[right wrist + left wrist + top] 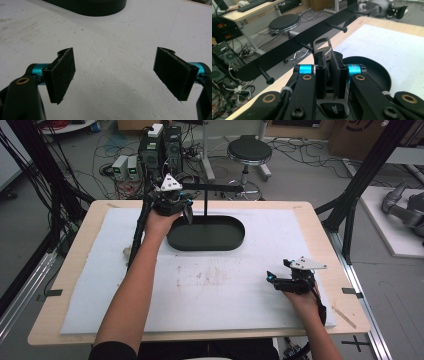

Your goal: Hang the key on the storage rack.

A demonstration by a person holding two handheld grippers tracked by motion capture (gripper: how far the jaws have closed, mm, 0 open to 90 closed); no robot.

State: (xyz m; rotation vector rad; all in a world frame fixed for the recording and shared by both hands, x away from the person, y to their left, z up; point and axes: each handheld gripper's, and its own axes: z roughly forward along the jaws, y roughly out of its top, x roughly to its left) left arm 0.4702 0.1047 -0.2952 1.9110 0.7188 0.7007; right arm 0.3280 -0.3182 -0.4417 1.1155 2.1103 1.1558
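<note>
From the high view, the left tool (186, 209) is raised at the far edge of the bench (60, 270), above the oval black base (206, 234) of a peg rack whose post carries a horizontal black bar (215, 186); the right tool (280, 279) rests low on the white mat (225, 285), near the right front corner. In the left gripper view, the left tool (327, 62) is clamped on a metal carabiner clip (323, 46), its loop standing up just short of the bar's pegs (305, 47). No peg carries anything, so the hanging step appears not yet done. In the right gripper view, the right tool (115, 73) stands wide and empty over bare mat.
</note>
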